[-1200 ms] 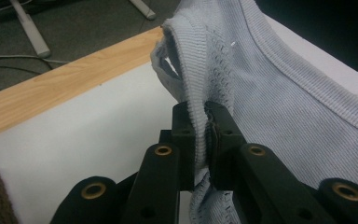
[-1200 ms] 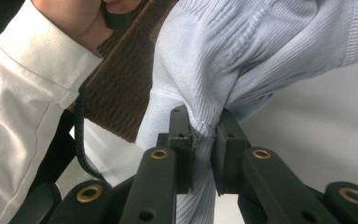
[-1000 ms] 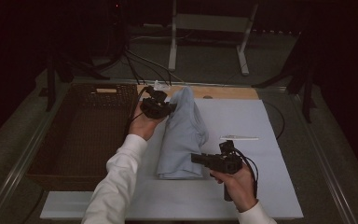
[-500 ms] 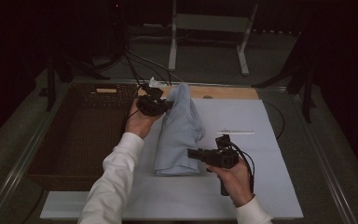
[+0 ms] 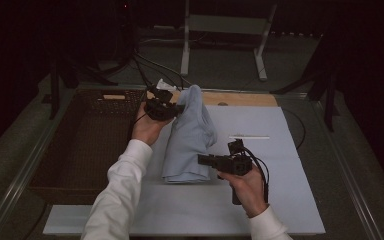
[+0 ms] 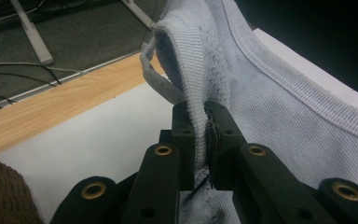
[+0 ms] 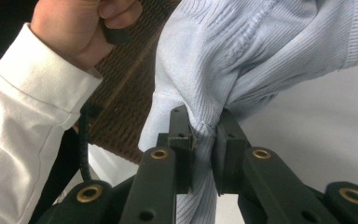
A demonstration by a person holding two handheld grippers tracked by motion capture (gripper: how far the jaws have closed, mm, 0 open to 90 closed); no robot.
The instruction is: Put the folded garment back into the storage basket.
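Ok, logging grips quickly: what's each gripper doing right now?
Left gripper: shut on the light blue garment.
Right gripper: shut on the same garment.

No readable text, label, brand, number or sign shows anywhere.

Your left hand-held gripper [image 5: 179, 108] has carried the top of the pale blue ribbed knit garment [image 5: 190, 137] a bit higher and further from you than a second ago. The cloth now hangs steeper, more bunched under that grip. Your right hand-held gripper [image 5: 201, 159] has edged slightly left with the lower edge.
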